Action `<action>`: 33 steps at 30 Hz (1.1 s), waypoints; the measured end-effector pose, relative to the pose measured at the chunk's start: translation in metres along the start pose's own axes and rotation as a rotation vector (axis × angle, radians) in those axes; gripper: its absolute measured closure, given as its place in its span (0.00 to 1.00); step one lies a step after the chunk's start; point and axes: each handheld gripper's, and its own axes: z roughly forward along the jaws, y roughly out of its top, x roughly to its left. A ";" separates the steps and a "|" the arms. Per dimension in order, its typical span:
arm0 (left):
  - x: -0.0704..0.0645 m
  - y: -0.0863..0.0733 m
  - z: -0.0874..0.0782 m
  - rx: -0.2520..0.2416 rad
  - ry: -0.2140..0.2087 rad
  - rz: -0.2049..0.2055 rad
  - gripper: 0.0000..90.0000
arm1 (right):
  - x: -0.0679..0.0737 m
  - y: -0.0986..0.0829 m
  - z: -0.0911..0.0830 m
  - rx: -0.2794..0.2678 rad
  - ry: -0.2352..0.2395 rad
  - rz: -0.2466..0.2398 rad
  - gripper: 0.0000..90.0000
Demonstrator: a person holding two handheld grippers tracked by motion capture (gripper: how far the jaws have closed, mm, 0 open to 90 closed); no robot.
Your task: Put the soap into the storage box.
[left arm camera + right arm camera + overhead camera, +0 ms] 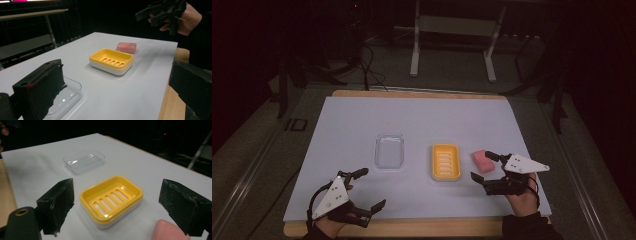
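As we look down on the counter [352, 120], our right gripper [486, 169], fingers apart, flanks a pink soap bar [482, 160] angled beside the yellow slotted dish [445, 161]; left gripper [365, 187] gapes empty. Alongside our left fingers, a glossy clear lid [67, 96].

yellow soap dish [445, 161], pink soap [482, 160], clear lid [390, 150]

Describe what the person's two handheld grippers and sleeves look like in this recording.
Both the left gripper and the right gripper are black, two-jawed tools, each topped with a light grey three-cornered plate. A black cable loops from each. The jaw pads look like rough black foam blocks. The sleeves at the bottom edge are dark.
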 end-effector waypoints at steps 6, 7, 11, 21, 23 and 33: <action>0.000 0.000 0.000 0.002 -0.001 0.000 0.01 | 0.003 0.000 0.004 0.043 0.020 -0.046 0.14; 0.000 0.000 0.000 0.002 -0.002 0.001 0.01 | 0.004 0.001 0.006 0.056 0.036 -0.058 0.15; 0.000 0.000 0.001 0.006 -0.006 0.005 0.01 | 0.005 0.000 0.009 0.086 0.047 -0.077 0.15; -0.001 0.000 0.001 0.012 -0.004 0.006 0.01 | -0.008 -0.005 0.019 0.327 -0.005 -0.025 0.18; -0.001 0.000 0.001 0.013 -0.005 0.007 0.01 | -0.012 -0.006 0.018 0.367 -0.011 0.002 0.18; -0.001 -0.001 0.002 0.025 0.000 0.017 0.01 | -0.025 0.001 0.012 0.595 -0.095 0.190 0.18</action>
